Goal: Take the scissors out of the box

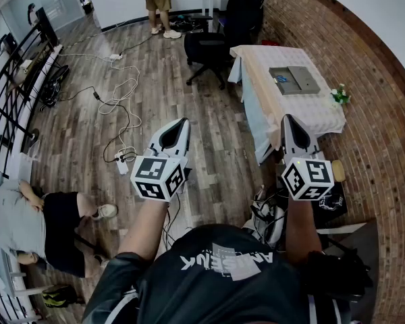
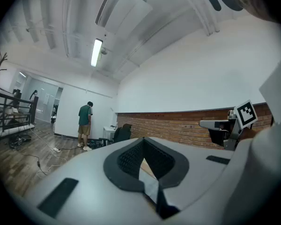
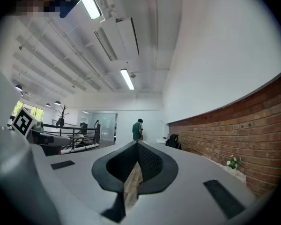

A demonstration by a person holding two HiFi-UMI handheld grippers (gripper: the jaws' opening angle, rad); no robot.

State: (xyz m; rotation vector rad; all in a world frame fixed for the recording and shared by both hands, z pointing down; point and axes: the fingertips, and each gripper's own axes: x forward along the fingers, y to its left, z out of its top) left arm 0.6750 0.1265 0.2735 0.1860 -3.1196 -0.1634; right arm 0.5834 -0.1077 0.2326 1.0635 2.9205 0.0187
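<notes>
Black shirt fabric (image 1: pixel 216 275) fills the bottom of the head view. Just beyond it the left gripper (image 1: pixel 181 123) and the right gripper (image 1: pixel 287 118) are held level, side by side and apart. In its own view the left gripper (image 2: pixel 143 140) is seen with its jaws pressed together and nothing between them. The right gripper (image 3: pixel 136 144) is seen the same way.

The task is judged not yet begun, and the approach is the step in hand. The grippers are best carried across to the table before anything else is tried. One pair of jaws should be opened above the box rather than inside it. The scissors are probably best taken by the handles while the box is steadied with the other gripper.

Wood-plank floor (image 1: pixel 209 140) lies below the grippers, crossed on the left by loose cables (image 1: pixel 121 100) and a power strip (image 1: pixel 121 162). Further off, well apart from both grippers, a cloth-covered table (image 1: pixel 324 117) is set near the brick wall (image 1: pixel 374 66). On it a grey box (image 1: pixel 302 79) lies open, and the scissors (image 1: pixel 281 78) are made out inside only as a small blue shape. A small flowering plant (image 1: pixel 339 94) stands near the table's edge. Beyond the table a black office chair (image 1: pixel 206 49) is parked, and a standing person (image 1: pixel 158 2) is seen by the far white wall.
</notes>
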